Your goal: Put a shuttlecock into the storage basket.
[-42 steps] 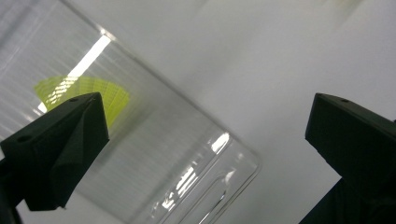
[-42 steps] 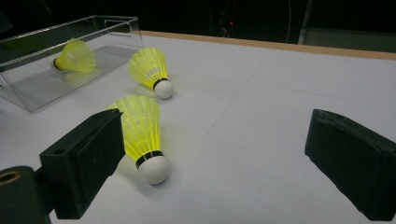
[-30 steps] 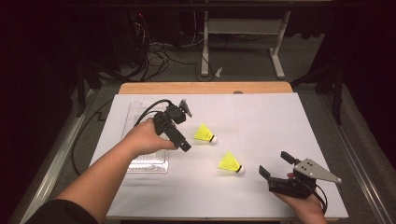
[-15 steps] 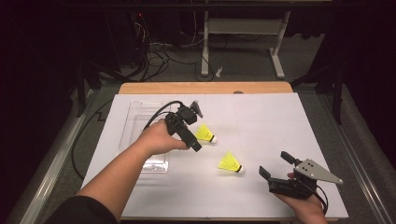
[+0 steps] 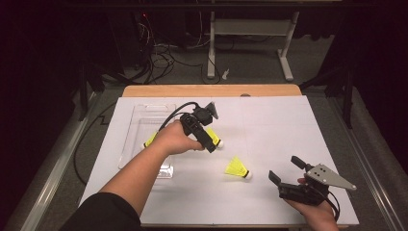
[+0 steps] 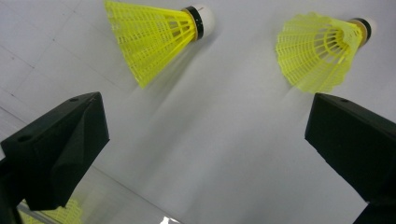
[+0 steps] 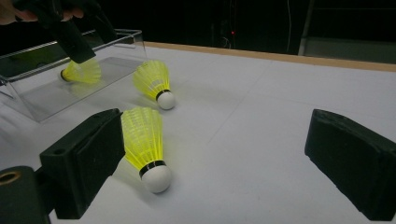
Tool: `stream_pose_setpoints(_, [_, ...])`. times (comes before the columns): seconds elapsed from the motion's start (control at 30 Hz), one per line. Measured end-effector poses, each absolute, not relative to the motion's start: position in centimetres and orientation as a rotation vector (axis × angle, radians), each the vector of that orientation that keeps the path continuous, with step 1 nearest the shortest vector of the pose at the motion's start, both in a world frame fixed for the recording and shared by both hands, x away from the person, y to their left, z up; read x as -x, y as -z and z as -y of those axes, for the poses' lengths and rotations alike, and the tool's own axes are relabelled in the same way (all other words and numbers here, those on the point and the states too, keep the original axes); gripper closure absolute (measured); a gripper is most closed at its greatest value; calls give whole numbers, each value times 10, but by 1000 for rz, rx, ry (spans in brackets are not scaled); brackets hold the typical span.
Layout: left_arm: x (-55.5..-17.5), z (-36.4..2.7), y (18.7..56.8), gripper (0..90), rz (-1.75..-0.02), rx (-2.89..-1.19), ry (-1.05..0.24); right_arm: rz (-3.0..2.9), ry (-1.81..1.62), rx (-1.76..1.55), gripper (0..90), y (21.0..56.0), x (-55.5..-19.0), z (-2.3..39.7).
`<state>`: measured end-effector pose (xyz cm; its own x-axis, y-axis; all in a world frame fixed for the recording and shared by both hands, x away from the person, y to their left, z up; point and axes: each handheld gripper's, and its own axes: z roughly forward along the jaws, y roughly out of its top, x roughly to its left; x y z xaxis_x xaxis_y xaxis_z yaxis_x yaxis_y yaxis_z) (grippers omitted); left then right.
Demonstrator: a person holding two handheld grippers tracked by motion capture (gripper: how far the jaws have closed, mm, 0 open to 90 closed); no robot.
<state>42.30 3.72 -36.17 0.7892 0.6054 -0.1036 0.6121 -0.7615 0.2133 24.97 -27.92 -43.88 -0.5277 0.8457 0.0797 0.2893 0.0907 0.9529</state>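
L gripper (image 5: 210, 139) at frame centre-left, jaws wide apart, nothing held, over a yellow shuttlecock (image 5: 214, 139). 2nd shuttlecock (image 5: 238, 168) lies centre. R gripper (image 5: 284, 176) lower right, jaws wide, empty. 3rd shuttlecock (image 5: 149, 140) in clear tray (image 5: 144, 120).

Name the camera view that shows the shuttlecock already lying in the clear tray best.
The right gripper view: the shuttlecock in the tray shows through the clear tray wall. The high view catches a yellow sliver beside the left hand; the left gripper view, a blurred yellow corner.
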Motion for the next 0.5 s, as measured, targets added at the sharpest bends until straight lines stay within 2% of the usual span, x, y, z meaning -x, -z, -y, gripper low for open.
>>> stream_pose_setpoints(0.5, [-443,-33,387,50,-1010,-2711,75,-1873,-1454,-1111,56,439,-250,279])
